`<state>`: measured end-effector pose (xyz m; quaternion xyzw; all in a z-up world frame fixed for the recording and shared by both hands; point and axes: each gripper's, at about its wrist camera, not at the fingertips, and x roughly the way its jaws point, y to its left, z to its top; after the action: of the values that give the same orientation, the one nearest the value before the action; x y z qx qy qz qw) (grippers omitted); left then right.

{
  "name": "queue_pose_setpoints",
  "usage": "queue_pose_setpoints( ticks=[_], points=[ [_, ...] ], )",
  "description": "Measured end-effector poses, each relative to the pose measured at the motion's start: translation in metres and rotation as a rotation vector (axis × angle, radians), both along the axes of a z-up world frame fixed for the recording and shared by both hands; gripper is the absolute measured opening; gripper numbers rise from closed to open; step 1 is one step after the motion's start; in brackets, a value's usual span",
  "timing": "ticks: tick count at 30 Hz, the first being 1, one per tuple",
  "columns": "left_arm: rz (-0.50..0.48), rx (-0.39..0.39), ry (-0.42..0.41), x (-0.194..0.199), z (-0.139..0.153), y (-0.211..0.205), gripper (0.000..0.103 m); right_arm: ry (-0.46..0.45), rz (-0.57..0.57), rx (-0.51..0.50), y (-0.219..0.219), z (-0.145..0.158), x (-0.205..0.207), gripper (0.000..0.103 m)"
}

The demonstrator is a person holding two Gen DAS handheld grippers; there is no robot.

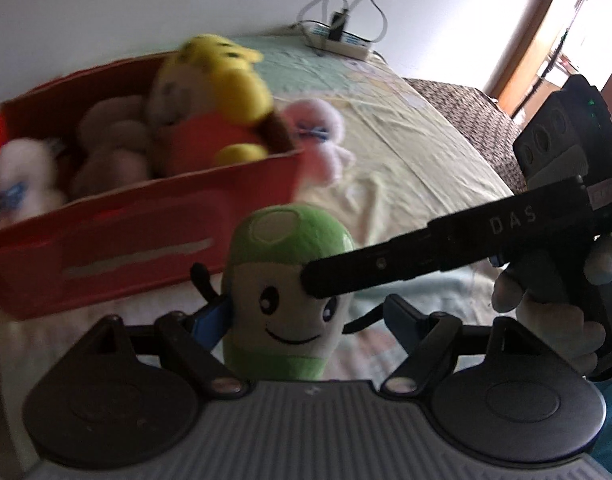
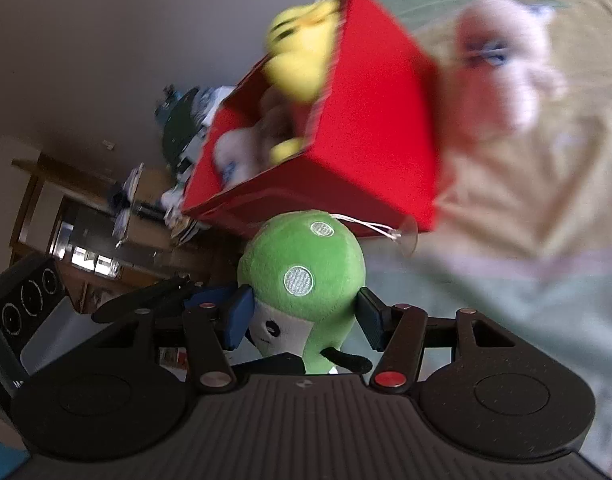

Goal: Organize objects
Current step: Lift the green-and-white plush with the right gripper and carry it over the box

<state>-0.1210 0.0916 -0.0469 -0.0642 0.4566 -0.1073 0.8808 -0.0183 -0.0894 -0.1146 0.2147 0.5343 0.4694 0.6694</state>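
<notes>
Both tongs grip one green mushroom plush (image 1: 289, 292) above a bed (image 1: 406, 152): the left tongs (image 1: 306, 312) hold its pale face, the right tongs (image 2: 301, 316) clamp its spotted cap. Just behind stands a red box (image 1: 153, 216) packed with soft toys; a pink plush (image 1: 318, 132) lies beside the box.

Daylight enters at about 1 o'clock in the left wrist view, blown out near the doorway (image 1: 586, 12). Red box (image 1: 145, 216) and plush toys inside smeared by motion blur – both views. Fisheye bending, dark vignetted corners; foreground dim.
</notes>
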Motion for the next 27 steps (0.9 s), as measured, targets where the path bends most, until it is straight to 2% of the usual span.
queue_pose_setpoints(
  ticks=[8, 17, 22, 27],
  points=[
    [0.072, -0.006, -0.047, -0.034, 0.016, 0.052, 0.080, -0.035, 0.061, 0.040, 0.054, 0.016, -0.014, 0.059],
    [0.121, -0.013, -0.160, -0.061, 0.043, 0.100, 0.080, -0.096, 0.053, 0.127, 0.095, 0.041, -0.023, 0.059],
    [0.127, -0.006, -0.241, -0.060, 0.064, 0.116, 0.080, -0.148, 0.024, 0.172, 0.105, 0.063, -0.018, 0.059],
    [0.124, 0.002, -0.336, -0.050, 0.081, 0.129, 0.080, -0.242, -0.015, 0.192, 0.116, 0.085, -0.010, 0.059]
  ],
)
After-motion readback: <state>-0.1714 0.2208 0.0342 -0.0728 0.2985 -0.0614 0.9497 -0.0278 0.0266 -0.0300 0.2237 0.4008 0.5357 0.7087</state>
